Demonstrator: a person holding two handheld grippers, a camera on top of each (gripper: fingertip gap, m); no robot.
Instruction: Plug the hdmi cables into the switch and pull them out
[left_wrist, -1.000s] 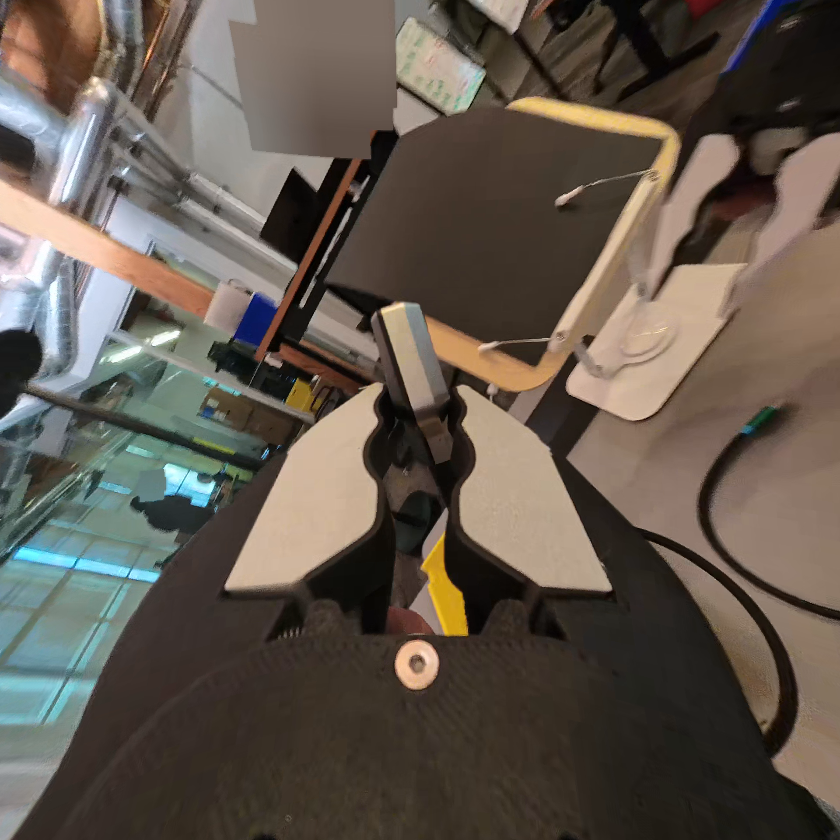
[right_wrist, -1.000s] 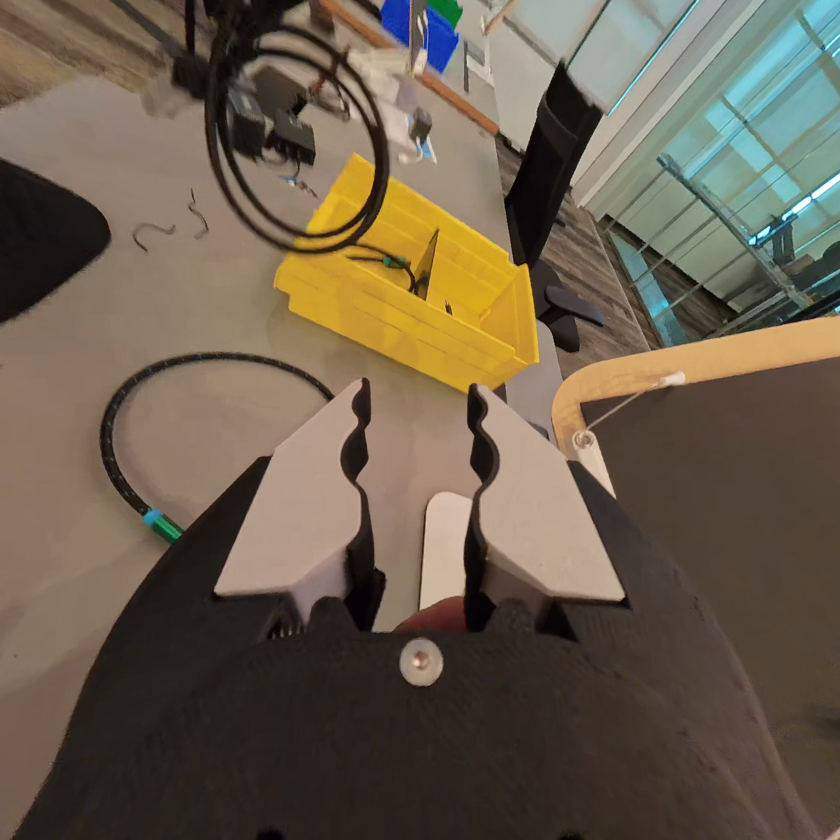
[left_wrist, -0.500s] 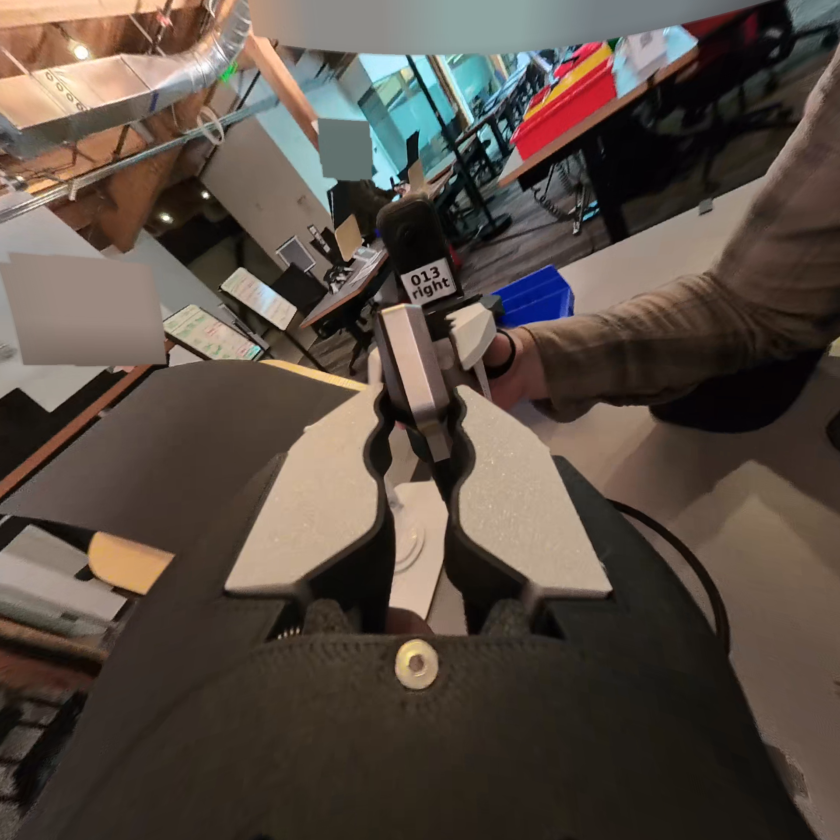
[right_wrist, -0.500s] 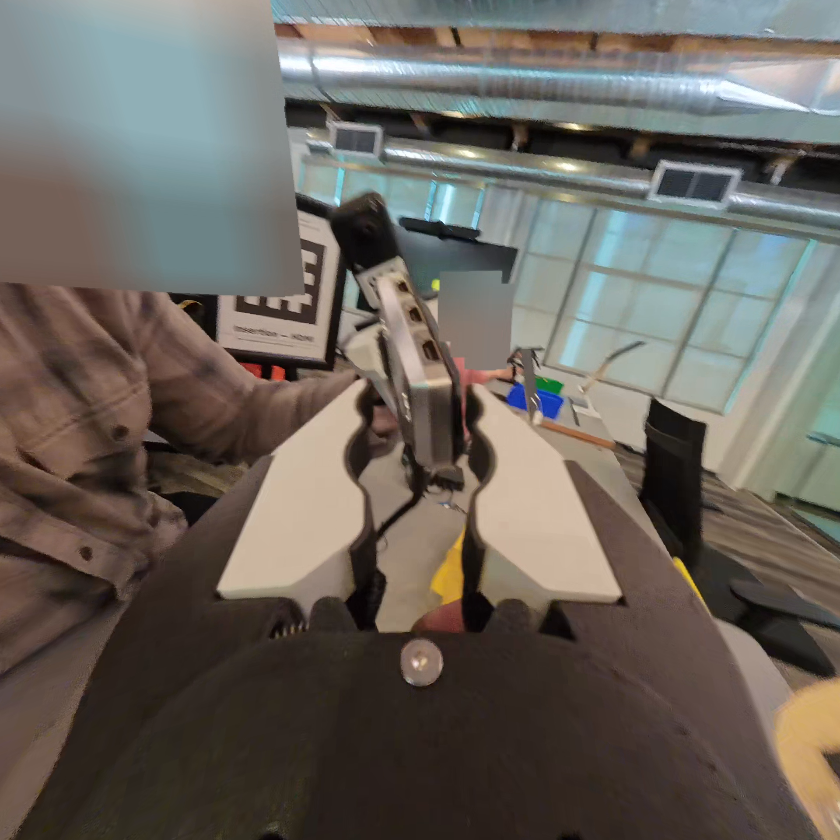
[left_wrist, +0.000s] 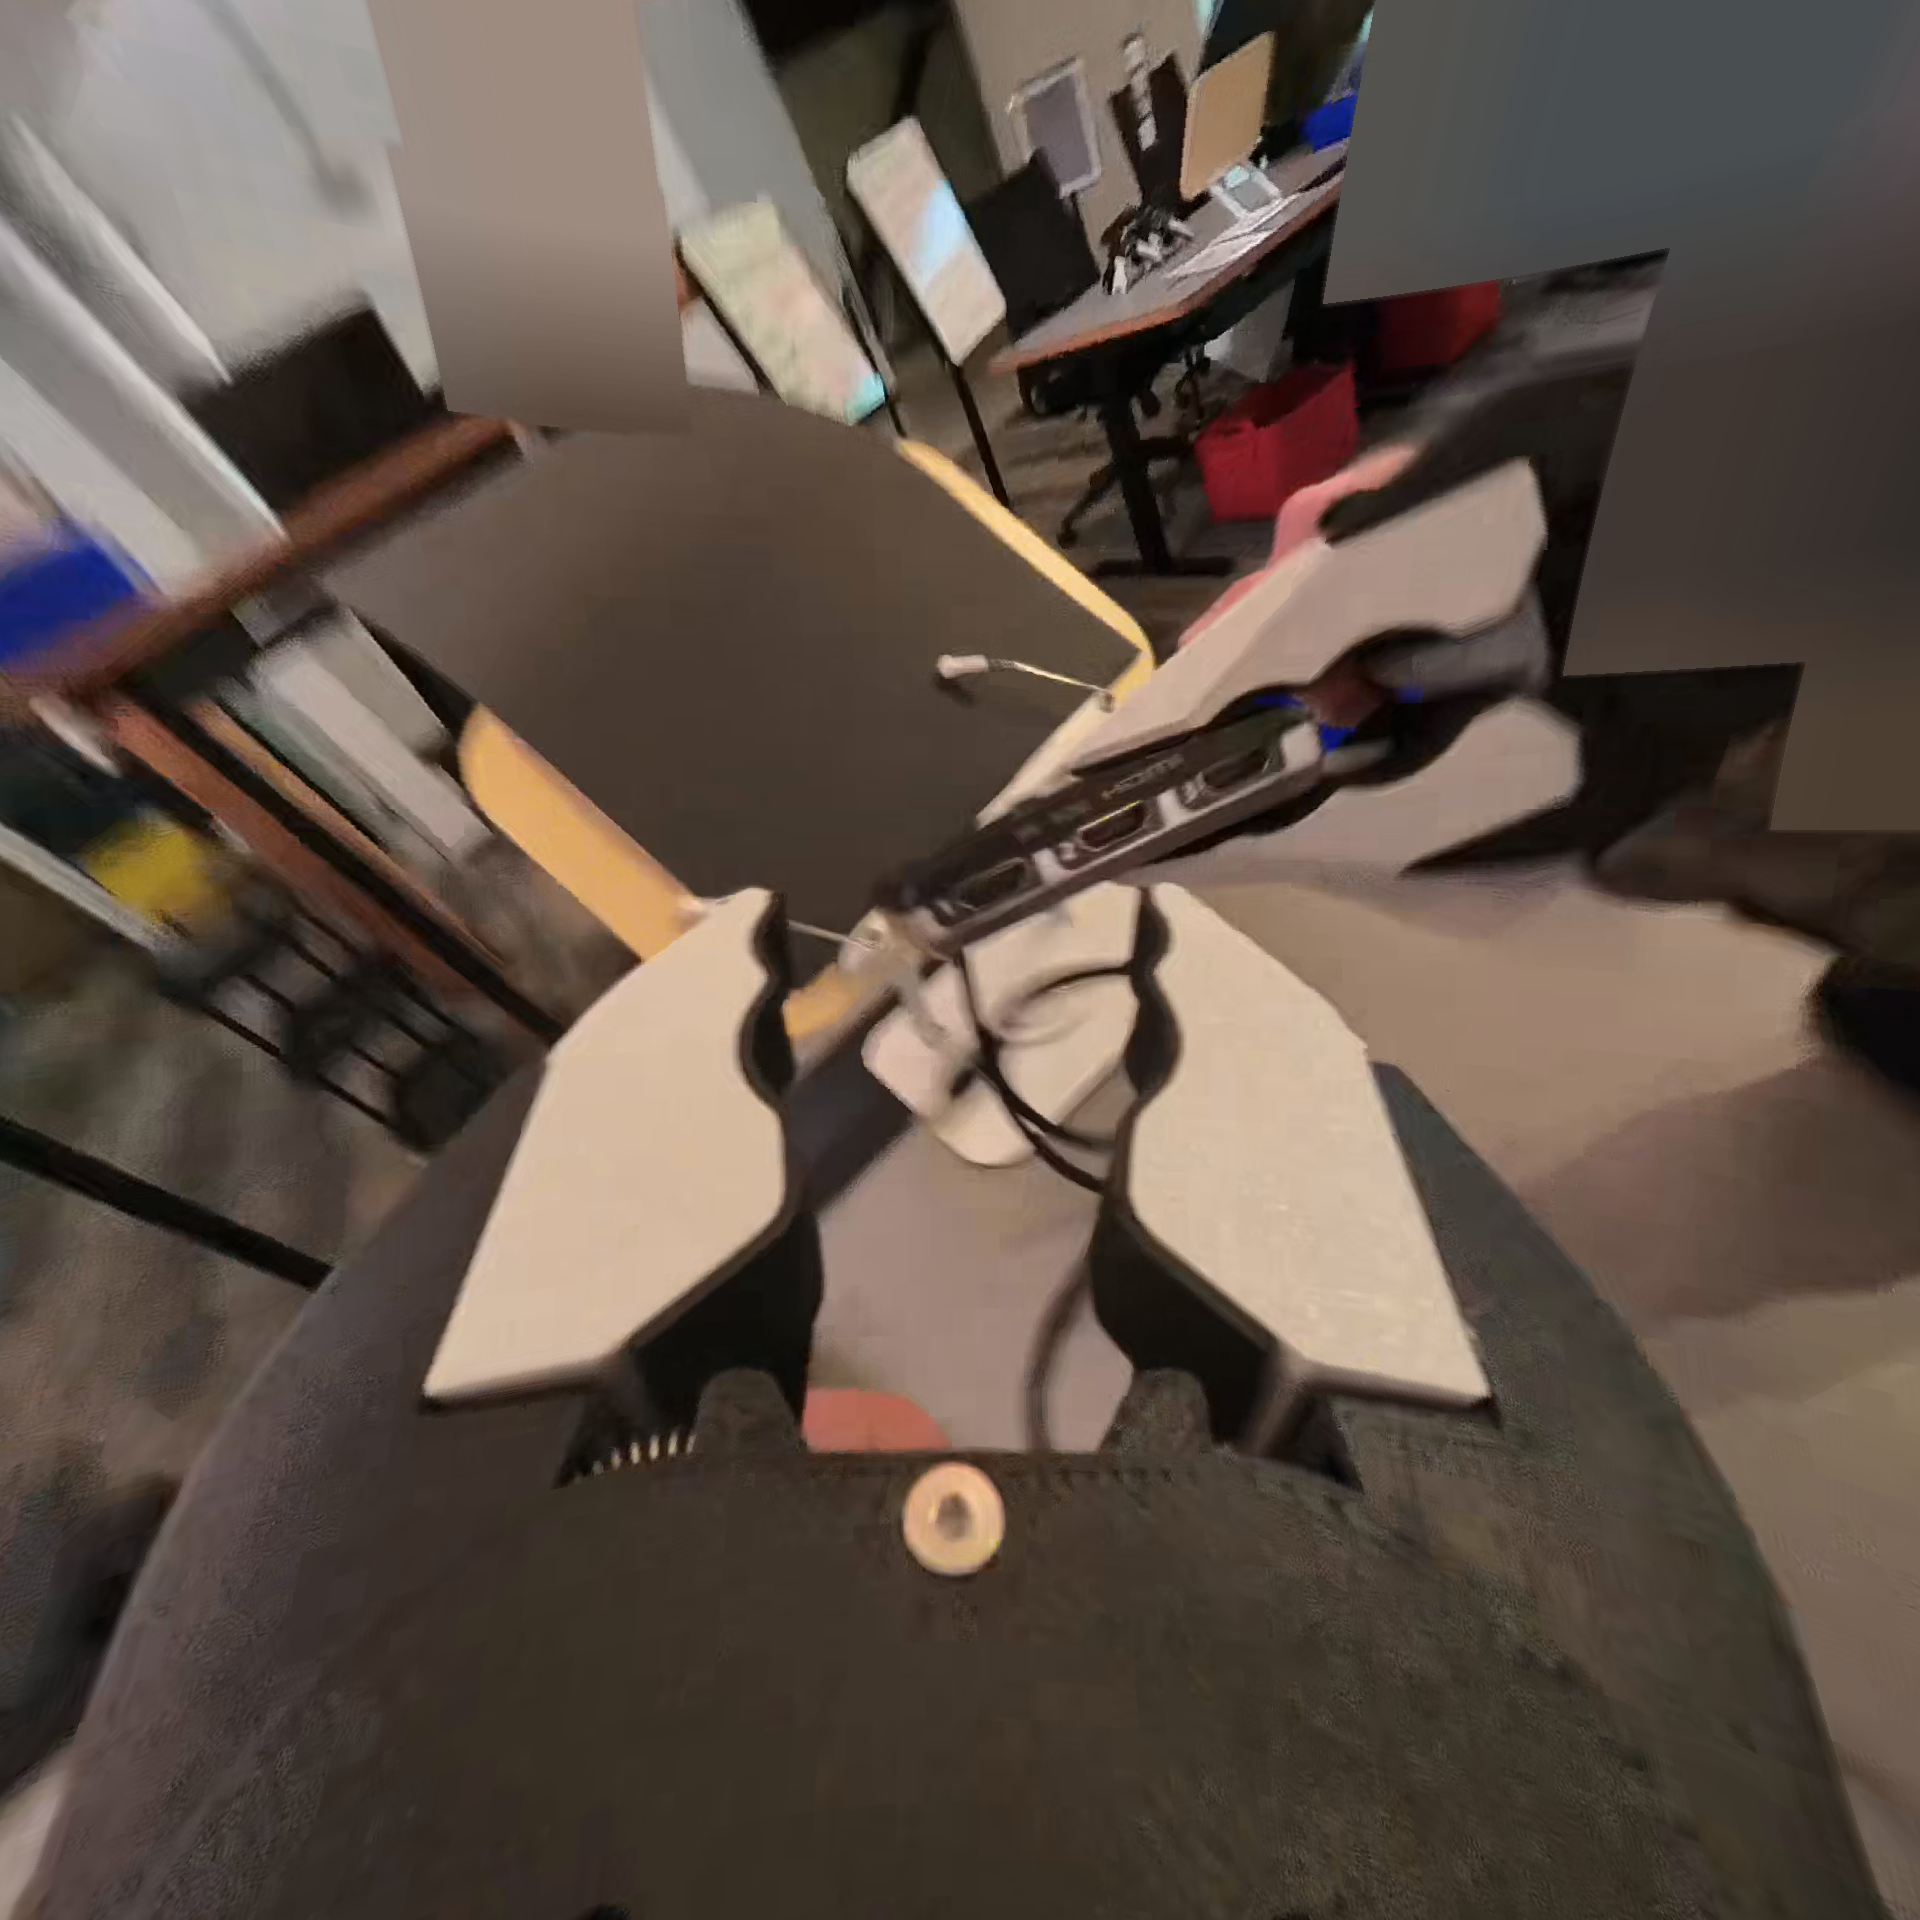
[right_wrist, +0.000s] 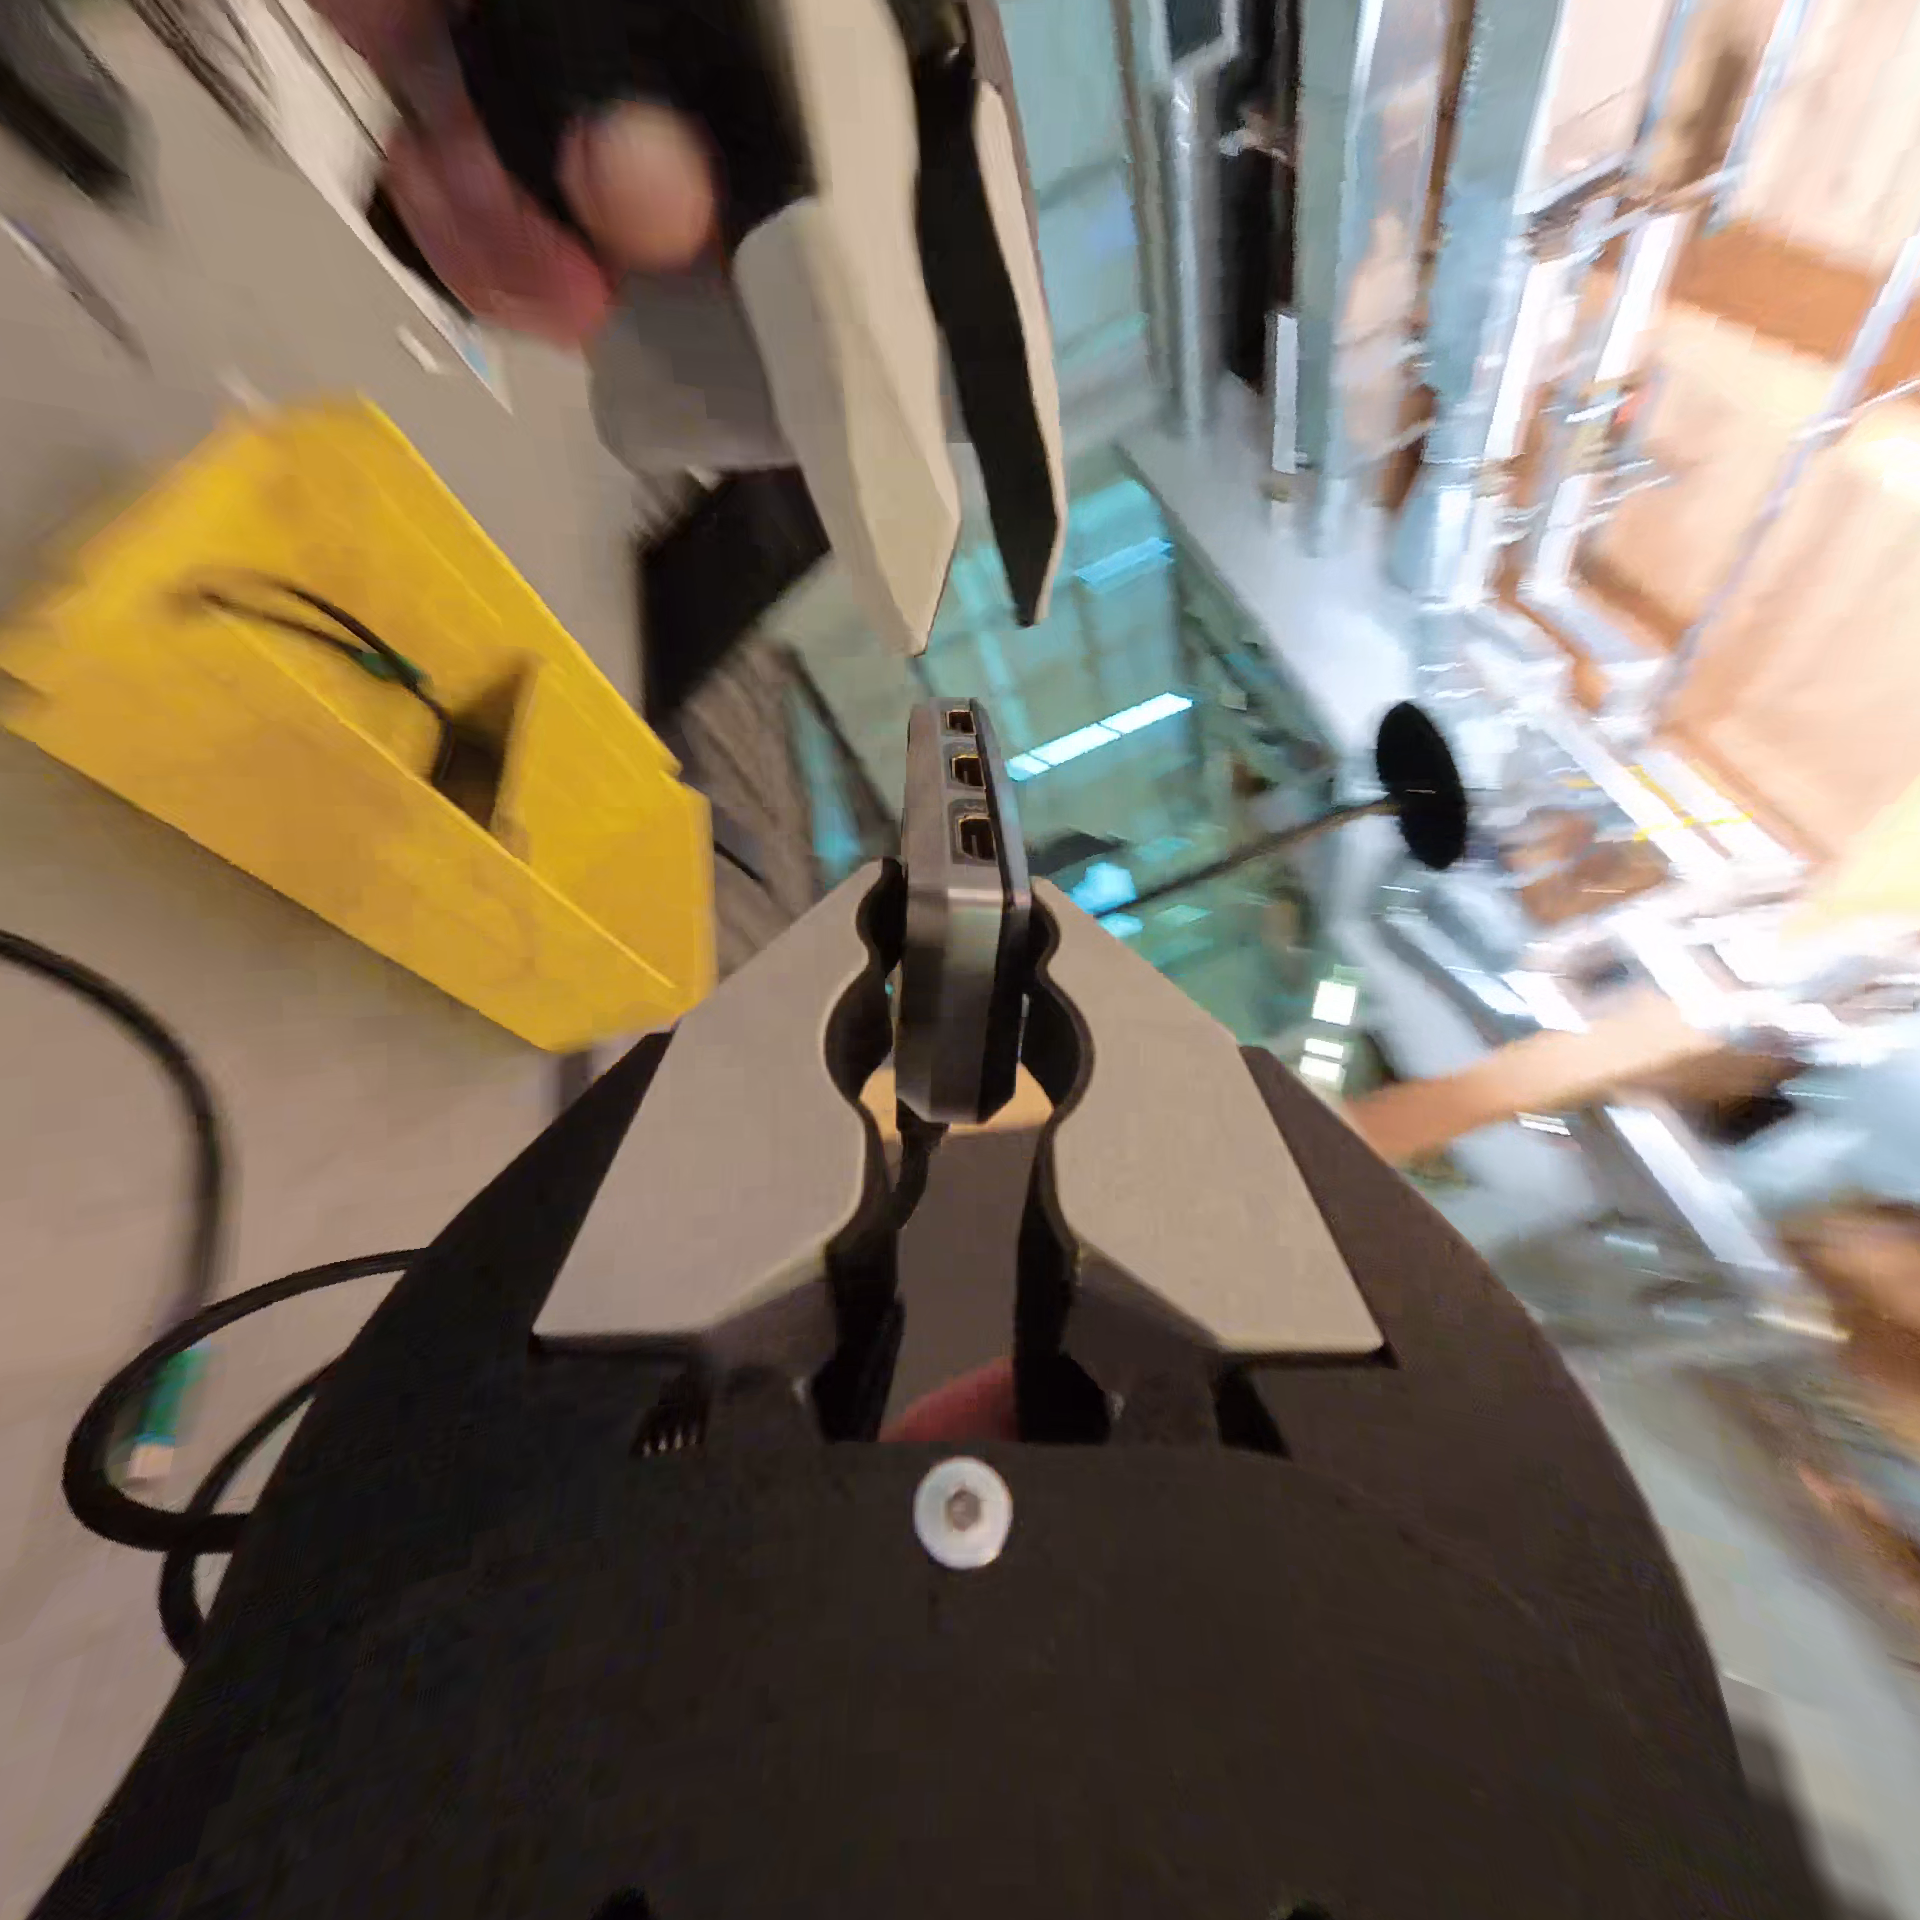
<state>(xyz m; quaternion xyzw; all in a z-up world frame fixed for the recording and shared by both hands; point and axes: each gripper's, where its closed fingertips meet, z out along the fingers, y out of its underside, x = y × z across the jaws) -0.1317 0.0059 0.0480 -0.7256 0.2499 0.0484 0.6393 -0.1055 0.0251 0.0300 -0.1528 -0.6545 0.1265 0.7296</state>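
Clamping switch (right_wrist: 961, 935) in right claw (right_wrist: 961, 914), left claw (left_wrist: 956, 1018) spread wide (yellow bin (right_wrist: 343, 717) only rightward)

Left gripper (left_wrist: 956, 971): jaws spread wide, nothing between its fingers (left_wrist: 665, 1132). Right gripper (right_wrist: 956, 925): jaws clamped on the HDMI switch (right_wrist: 961, 914), which projects toward 12 o'clock; in the left wrist view this gripper enters from 2 o'clock.
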